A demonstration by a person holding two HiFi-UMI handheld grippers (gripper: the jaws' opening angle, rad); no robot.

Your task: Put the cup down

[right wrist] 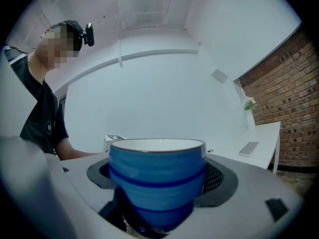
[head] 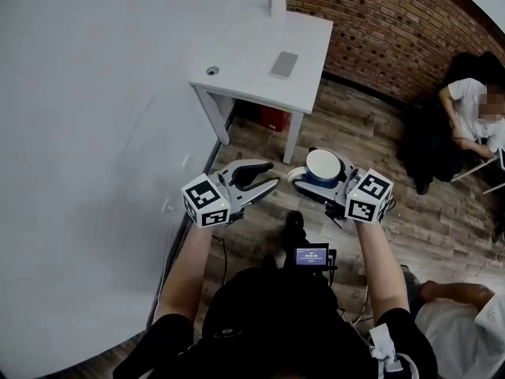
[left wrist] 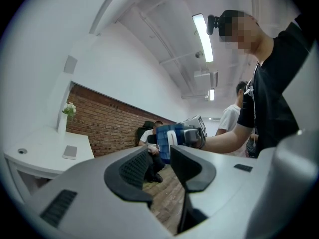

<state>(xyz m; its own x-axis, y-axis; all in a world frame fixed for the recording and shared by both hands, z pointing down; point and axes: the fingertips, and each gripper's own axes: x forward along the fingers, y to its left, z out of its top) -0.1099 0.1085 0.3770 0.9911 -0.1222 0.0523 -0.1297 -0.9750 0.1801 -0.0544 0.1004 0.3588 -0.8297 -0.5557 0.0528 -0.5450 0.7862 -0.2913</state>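
The right gripper [head: 306, 164] is clamped on a round blue glazed cup [right wrist: 157, 158]. Its jaws stand wide, with their black ribbed pads pressing on the cup's sides. The cup is upright with a smooth white inside, a thin dark rim and a darker blue band round its middle. It hangs in the air over the brown wood-plank floor [head: 355, 133], on the near side of the white rectangular table [head: 245, 46] and well apart from it.

The left gripper [head: 274, 173] is just left of the cup and level with it. Its grey curved jaws are a little apart and there is nothing between the pads. Each gripper carries a white cube with black square markers at its near end.

On the matte table top lie a flat grey slab [head: 284, 64] and a small round metal ring [head: 211, 71]. At the table's far edge stands a slim white vase [head: 278, 2] with pale flowers. A rough red brick wall [head: 379, 22] runs behind the table, and a smooth white wall fills the left. At the far right sits a person in a white shirt [head: 472, 105].
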